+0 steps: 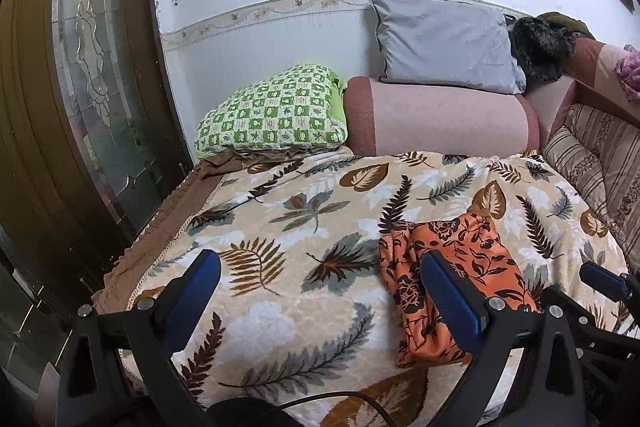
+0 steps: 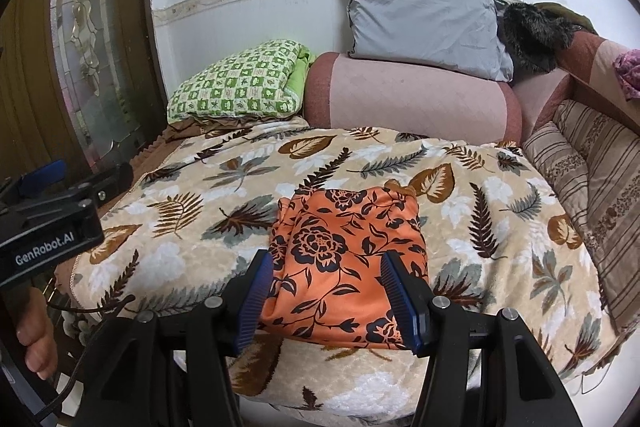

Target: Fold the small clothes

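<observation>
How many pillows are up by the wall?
2. The grey pillow sits on top of the pink bolster. The green checked pillow lies left of the bolster, near the door. Others could be hidden.

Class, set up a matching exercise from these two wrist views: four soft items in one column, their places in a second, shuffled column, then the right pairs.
1. orange floral garment
2. grey pillow
3. green checked quilt
4. striped cushion

A. folded, left of the pink bolster
B. on top of the pink bolster
C. along the right side
D. on the leaf blanket, before the open right claw

Pairs: 1-D, 2-B, 3-A, 4-C
</observation>
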Available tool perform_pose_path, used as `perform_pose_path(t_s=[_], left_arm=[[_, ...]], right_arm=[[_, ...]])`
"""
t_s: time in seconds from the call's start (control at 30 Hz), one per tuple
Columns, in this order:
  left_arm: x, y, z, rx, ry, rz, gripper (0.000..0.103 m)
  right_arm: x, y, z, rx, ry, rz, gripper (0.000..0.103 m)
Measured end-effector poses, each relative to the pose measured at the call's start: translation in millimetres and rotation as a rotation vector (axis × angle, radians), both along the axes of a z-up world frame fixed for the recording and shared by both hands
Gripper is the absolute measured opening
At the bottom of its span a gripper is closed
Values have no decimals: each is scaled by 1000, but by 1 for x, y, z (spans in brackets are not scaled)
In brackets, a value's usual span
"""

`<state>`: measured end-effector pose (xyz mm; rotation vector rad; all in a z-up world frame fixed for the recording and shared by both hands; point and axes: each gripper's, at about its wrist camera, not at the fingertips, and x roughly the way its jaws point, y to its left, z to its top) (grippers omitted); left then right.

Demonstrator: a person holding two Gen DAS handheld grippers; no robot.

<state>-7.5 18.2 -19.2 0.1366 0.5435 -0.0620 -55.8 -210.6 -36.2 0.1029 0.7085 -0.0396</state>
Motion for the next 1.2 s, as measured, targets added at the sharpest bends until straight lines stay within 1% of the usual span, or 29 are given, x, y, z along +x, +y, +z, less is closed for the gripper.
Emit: perform_pose_path(t_s=[0.37, 0.53, 1.0, 1.2], left_arm=[[-10, 4, 7, -26, -22, -32, 100], [-9, 5, 7, -32, -20, -32, 100], [1, -4, -2, -18, 6, -37, 100], [14, -10, -10, -40, 39, -70, 100]], right_arm=[[-3, 10, 11, -35, -8, -1, 60], [-1, 11, 11, -29, -4, 2, 60], [12, 2, -4, -6, 22, 11, 60], [25, -6, -13, 20, 30, 18, 60]])
